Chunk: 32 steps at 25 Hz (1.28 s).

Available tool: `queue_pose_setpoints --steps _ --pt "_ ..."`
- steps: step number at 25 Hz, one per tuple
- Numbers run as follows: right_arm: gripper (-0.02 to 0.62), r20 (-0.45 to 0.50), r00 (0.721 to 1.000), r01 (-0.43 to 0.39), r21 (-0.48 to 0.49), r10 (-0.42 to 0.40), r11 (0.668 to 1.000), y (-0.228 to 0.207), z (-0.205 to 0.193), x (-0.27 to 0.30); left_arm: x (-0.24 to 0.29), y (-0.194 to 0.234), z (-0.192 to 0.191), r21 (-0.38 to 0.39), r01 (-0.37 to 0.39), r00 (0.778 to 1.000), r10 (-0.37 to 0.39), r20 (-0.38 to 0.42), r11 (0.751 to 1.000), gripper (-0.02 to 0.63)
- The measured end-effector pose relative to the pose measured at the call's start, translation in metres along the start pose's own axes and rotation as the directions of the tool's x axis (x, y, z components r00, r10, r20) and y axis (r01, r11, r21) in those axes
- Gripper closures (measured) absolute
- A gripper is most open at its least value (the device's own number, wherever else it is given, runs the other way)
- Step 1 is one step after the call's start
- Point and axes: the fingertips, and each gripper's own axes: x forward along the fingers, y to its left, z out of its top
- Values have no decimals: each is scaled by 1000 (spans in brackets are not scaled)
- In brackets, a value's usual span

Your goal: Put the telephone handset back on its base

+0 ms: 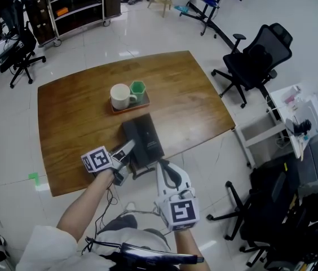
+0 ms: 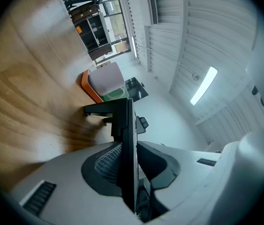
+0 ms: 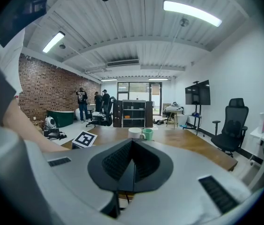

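Fingers are closed and empty on both your left gripper (image 1: 128, 148), beside the black desk telephone (image 1: 145, 137), and your right gripper (image 1: 166, 165). This looks like the reach. Next, open the left fingers for the handset.

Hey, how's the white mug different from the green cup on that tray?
The white mug is larger than the green cup. The white mug has a side handle; the green cup shows none. Both stand upright, side by side on the same tray.
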Motion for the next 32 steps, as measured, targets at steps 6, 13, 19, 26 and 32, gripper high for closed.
queue_pose_setpoints --steps 6,13,19,26,32 --pt "591 -8 1000 -5 -3 5 1000 5 -4 -2 -2 1 3 16 -11 999 11 30 1000 527" --pt "591 -11 1000 3 -31 -3 1000 -1 -4 -4 -5 1 6 26 -18 999 17 46 1000 508" --pt "591 0 1000 16 -10 -16 1000 -2 -1 -10 -13 -1 12 45 -35 997 32 71 998 509" --pt "591 4 1000 1 -49 -1 999 6 -1 -23 -27 -13 14 91 -42 995 33 95 995 554" --pt "591 43 999 -1 -16 2 1000 16 5 -41 -39 -49 8 191 2 996 -20 89 982 591"
